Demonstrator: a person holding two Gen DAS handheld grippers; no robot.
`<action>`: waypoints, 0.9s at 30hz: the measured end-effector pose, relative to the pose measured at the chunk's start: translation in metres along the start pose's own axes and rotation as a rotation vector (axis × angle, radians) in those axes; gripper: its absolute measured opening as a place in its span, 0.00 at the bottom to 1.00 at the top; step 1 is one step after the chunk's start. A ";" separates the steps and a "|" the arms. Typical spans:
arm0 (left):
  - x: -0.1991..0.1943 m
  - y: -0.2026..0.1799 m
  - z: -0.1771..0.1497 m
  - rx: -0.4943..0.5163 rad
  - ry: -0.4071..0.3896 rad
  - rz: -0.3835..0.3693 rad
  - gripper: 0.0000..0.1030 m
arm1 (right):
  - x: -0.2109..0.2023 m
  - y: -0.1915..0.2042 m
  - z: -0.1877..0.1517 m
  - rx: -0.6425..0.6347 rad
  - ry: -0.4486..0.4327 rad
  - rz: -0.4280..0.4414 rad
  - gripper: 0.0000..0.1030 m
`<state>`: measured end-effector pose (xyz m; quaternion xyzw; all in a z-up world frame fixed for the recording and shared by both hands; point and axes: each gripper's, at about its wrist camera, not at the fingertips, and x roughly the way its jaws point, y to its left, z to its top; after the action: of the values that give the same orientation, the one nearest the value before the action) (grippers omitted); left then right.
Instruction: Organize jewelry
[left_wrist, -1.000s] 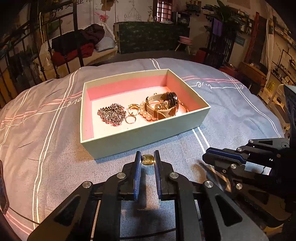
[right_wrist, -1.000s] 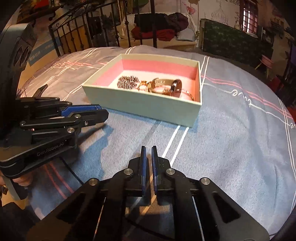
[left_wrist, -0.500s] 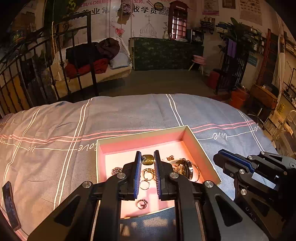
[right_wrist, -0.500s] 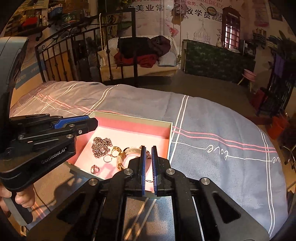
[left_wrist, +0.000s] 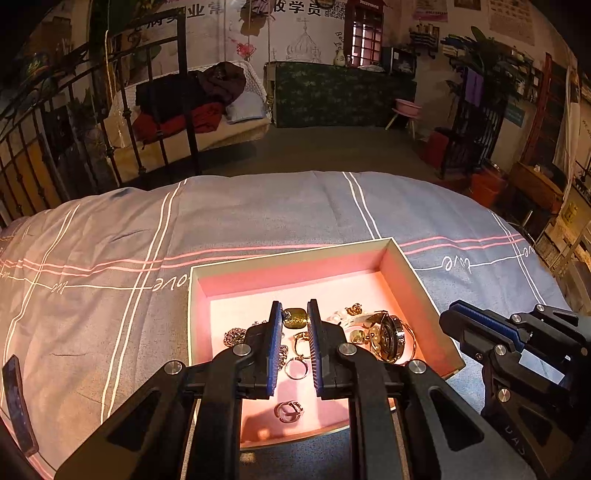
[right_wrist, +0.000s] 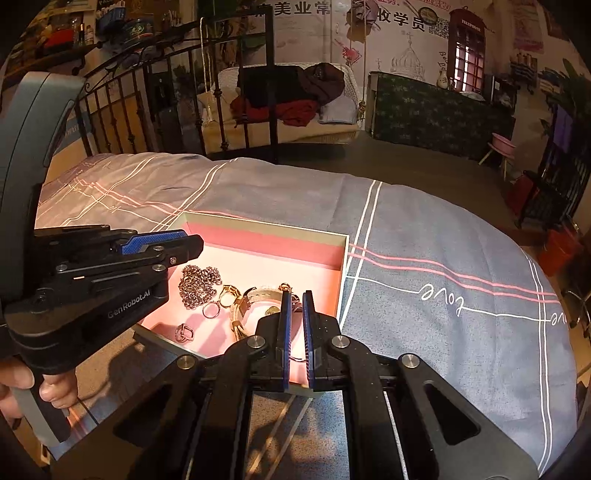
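Note:
My left gripper (left_wrist: 294, 311) is shut on a small gold oval charm (left_wrist: 295, 319) and hovers over the cream box with a pink inside (left_wrist: 288, 255). In the box lie a silver chain (left_wrist: 233, 336), gold rings (left_wrist: 296, 368), a silver ring (left_wrist: 289, 411) and a watch with pearls (left_wrist: 391, 336). My right gripper (right_wrist: 293, 295) is shut with nothing between its fingers, over the box's near right corner (right_wrist: 341, 258). From the right wrist view the left gripper (right_wrist: 184, 245) reaches in over the chain (right_wrist: 199, 282). The right gripper (left_wrist: 456, 318) shows beside the box.
The box sits on a grey bedspread (left_wrist: 258, 210) with white and pink stripes. A dark flat phone-like object (left_wrist: 16, 402) lies at the bed's left edge. A hand (right_wrist: 22, 384) holds the left gripper's handle. A black metal bed frame (right_wrist: 236, 92) stands behind.
Both grippers have risen and come forward from in front of the box to above it, the left still holding the charm. In the last half second they barely moved.

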<state>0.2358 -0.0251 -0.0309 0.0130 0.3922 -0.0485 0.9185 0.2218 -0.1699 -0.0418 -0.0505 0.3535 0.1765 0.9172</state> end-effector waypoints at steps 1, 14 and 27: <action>0.001 0.000 0.000 0.000 0.003 0.002 0.13 | 0.001 0.001 0.000 -0.001 0.003 0.001 0.07; 0.010 0.003 -0.003 -0.012 0.028 0.004 0.13 | 0.010 0.007 -0.005 -0.024 0.027 0.011 0.07; -0.009 0.014 0.000 -0.070 -0.009 0.056 0.89 | -0.004 0.016 -0.009 -0.090 -0.043 0.017 0.93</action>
<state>0.2307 -0.0101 -0.0250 -0.0081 0.3888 -0.0091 0.9213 0.2075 -0.1577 -0.0450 -0.0849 0.3259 0.2010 0.9199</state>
